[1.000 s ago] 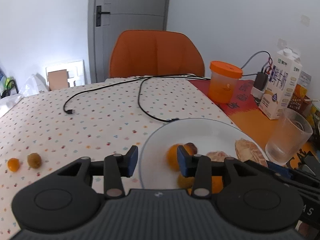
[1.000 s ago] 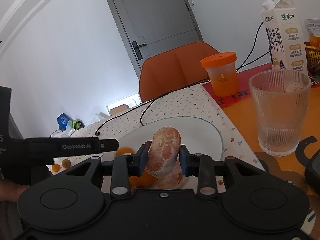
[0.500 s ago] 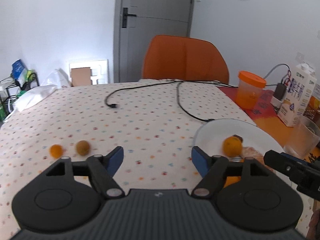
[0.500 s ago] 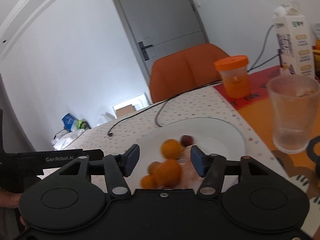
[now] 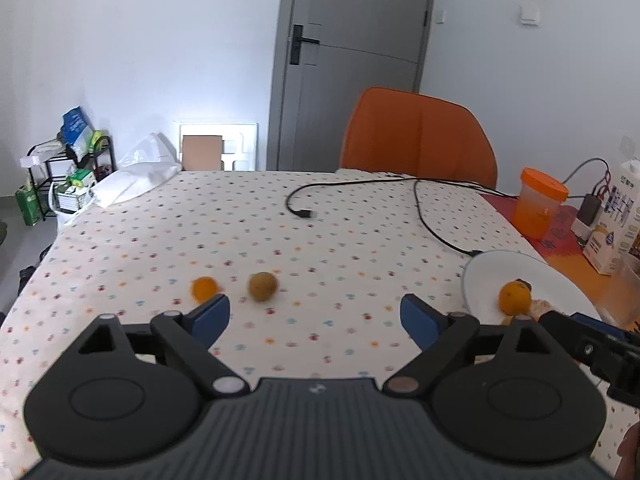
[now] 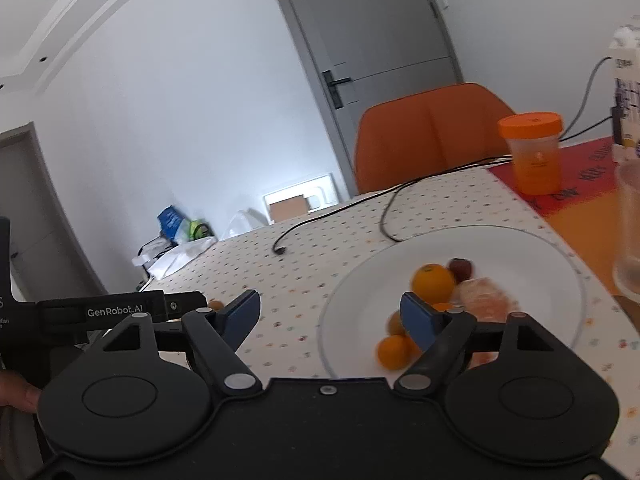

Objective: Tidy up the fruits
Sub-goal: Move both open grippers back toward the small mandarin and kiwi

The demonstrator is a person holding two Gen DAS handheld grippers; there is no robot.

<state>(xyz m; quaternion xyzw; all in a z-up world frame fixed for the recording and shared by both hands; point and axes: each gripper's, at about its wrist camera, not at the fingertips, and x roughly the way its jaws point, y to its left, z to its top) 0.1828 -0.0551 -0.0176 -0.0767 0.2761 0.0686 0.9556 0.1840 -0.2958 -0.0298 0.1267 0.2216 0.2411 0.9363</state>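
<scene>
Left wrist view: the left tongs [image 5: 315,314] have just been opening and stand apart, empty, above the desk [image 5: 360,232], facing a small orange fruit [image 5: 204,288] and a brownish fruit [image 5: 263,286]; I judge fetching these is the step in hand. The right tongs [image 6: 330,314], likewise just opened, hold nothing beside the plate [image 6: 520,240] of fruits; next the left must descend squarely over one fruit.

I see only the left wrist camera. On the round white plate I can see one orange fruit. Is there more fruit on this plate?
Observer: Yes. In the right wrist view, a peeled pinkish citrus lies on the round white plate, beside the orange fruit.
Operator: Is there anything smaller?
Observer: A small orange fruit lies near the plate's front rim.
Operator: Does the right gripper hold something?
Observer: No. The right gripper is open; its jaws have just been opening, with nothing between them.
</scene>
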